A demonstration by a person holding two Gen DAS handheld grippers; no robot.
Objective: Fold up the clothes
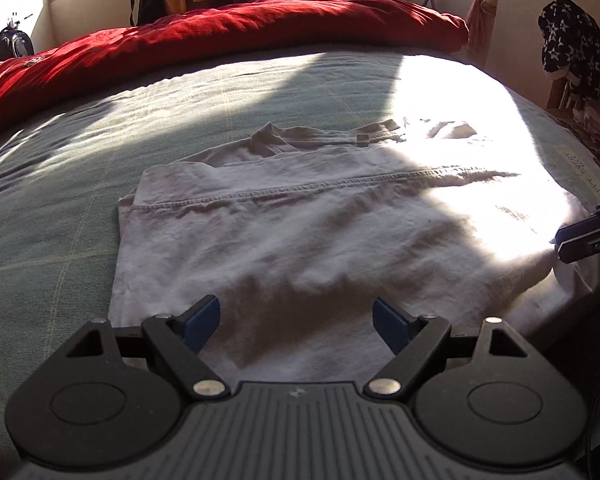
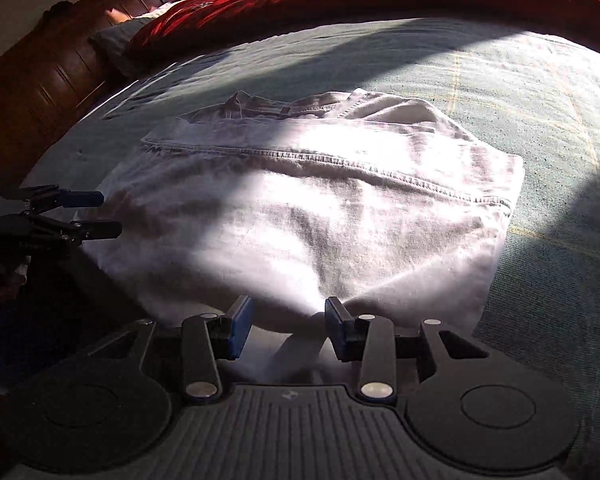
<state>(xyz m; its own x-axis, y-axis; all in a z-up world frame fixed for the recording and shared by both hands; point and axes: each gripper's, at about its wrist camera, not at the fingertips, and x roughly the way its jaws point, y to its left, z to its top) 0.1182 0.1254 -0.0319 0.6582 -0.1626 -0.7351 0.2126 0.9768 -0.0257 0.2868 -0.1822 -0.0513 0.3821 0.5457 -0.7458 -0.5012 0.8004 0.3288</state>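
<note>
**Both grippers at the near edge of the folded white garment**

Left gripper point(image 1: 296, 322) hangs over the garment's near edge, fingers spread wide and holding nothing. Right gripper point(image 2: 288, 326) sits at the same edge, fingers partly apart with a fabric ridge between them, not clamped. White garment point(image 1: 320, 232) lies partly folded on the green bedspread point(image 1: 60, 184), before a red duvet point(image 1: 220, 36).

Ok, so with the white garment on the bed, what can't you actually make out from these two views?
- White garment: its near edge is hidden behind the left gripper in the left wrist view and behind the right gripper in the right wrist view.
- Its right part is washed out by sun glare in the left wrist view.
- Label at the bed edge: lettering too small and distorted to read, left wrist view.
- Headboard: cut off by the frame edge, right wrist view.
</note>
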